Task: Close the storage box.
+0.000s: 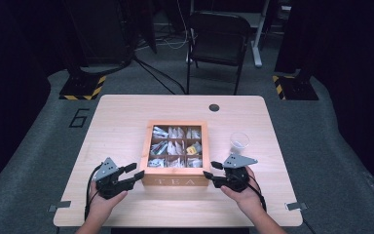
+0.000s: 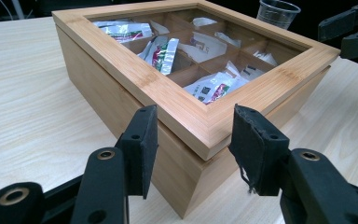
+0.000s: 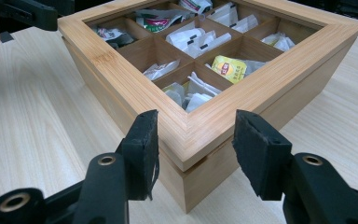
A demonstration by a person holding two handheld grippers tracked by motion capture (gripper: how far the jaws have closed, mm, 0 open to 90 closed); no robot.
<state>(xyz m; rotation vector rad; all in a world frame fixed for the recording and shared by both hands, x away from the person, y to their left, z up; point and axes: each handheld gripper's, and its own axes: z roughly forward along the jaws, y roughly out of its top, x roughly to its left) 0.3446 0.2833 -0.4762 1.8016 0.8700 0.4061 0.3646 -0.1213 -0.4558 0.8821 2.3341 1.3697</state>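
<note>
High view, wooden tea box (image 1: pixel 176 181) on worktop (image 1: pixel 121 122), left tongs (image 1: pixel 132 174) and right tongs (image 1: pixel 211 170) released, near front corners, cup (image 1: pixel 239 142) beside.

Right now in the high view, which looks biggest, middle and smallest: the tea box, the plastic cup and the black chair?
1. Black chair, though it stands farther back, so it is really even bigger than it looks.
2. Tea box.
3. Plastic cup, clearly the smallest.
</note>
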